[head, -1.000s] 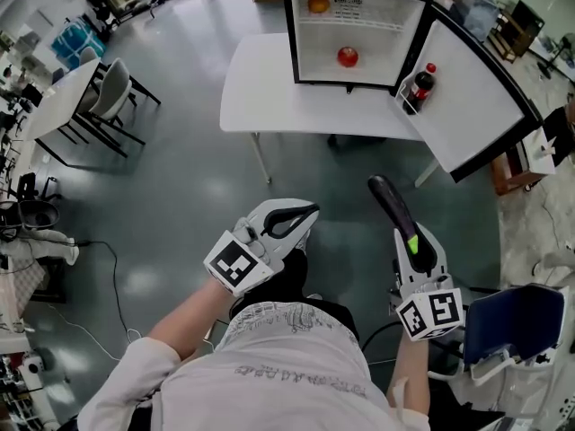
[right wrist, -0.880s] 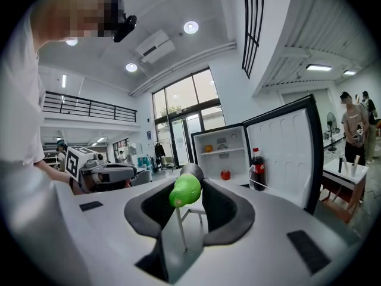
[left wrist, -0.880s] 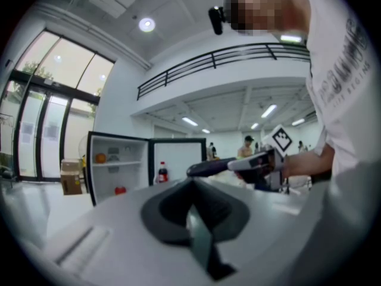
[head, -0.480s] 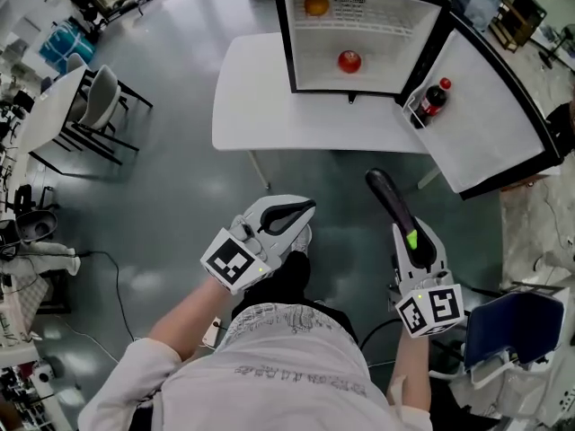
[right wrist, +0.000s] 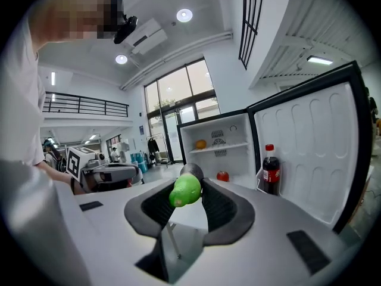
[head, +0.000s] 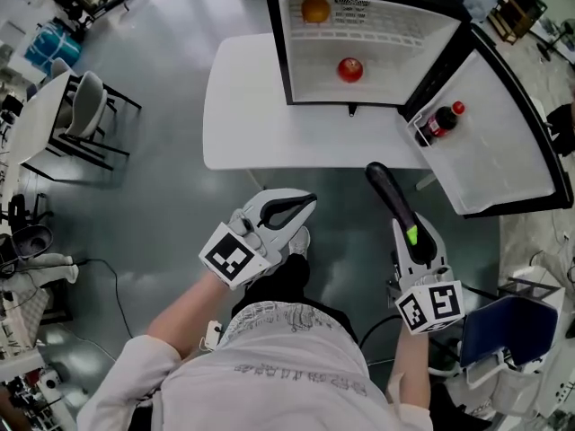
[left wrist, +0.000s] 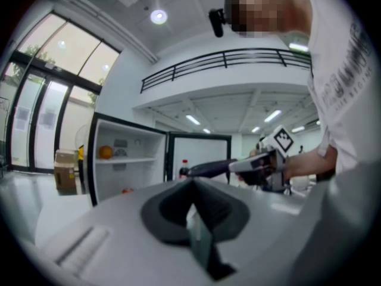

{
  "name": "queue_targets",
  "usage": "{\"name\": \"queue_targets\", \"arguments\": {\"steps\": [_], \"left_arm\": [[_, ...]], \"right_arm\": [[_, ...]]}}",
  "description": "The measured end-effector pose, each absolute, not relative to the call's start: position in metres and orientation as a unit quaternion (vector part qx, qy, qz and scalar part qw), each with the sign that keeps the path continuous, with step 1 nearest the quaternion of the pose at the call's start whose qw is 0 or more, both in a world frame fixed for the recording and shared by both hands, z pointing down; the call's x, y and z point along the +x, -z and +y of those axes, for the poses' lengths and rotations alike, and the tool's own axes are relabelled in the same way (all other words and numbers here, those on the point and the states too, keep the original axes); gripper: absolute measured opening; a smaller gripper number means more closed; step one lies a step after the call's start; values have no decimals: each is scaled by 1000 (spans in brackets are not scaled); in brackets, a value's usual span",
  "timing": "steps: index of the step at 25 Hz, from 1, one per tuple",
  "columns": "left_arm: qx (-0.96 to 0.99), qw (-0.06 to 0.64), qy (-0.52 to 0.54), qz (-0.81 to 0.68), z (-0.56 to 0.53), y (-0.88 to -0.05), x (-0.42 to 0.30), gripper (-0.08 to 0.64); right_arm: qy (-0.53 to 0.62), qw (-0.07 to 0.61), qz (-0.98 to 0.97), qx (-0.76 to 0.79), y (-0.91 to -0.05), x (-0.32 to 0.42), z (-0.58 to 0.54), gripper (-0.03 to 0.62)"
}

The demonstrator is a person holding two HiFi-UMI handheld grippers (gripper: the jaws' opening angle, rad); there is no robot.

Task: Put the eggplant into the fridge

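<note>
- Bench [head: 243, 106], white: I log one item on it, an open fridge [head: 278, 61], set toward its far right part, door swung out to the right.
- Fridge upper shelf [head: 377, 27]: one orange [head: 315, 11], at the left end.
- Fridge bottom: one red round fruit [head: 350, 70], near the middle.
- Door rack [head: 419, 133]: one dark bottle [head: 440, 122], red cap.
- Grey floor [head: 162, 205]: I see the bench standing on it.

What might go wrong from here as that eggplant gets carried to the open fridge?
1. The right gripper holds the eggplant only at its green stem end, the long body sticking out ahead; it may slip out.
2. That tip could bump the red fruit on the fridge floor or the frame.
3. The open door with its bottle stands on that side and might get knocked.
</note>
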State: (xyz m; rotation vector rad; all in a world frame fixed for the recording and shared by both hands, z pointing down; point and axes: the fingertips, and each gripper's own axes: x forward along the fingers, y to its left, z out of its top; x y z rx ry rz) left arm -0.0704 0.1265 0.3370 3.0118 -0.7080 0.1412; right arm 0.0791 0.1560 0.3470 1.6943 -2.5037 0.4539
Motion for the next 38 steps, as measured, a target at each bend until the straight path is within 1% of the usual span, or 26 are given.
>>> {"name": "queue_targets", "arguments": {"steps": [10,19,32,38], "left_arm": [[975,34,-43,-215,45,-332,-78,8],[979,30,-31,-197,-12,-321,-86,6],[981,36,-16,-191,-40,-318,-88,8],[980,33,-12,-195,-50,-316,-82,6]], "right_arm": [[-154,49,-810,563,-343,69,77,118],[-142,49,-800,581,-328,60,21,118],[-129,50,-790,598,-320,61,-15,118],[-124,49,-787,602,-318,72,-27,118]]}}
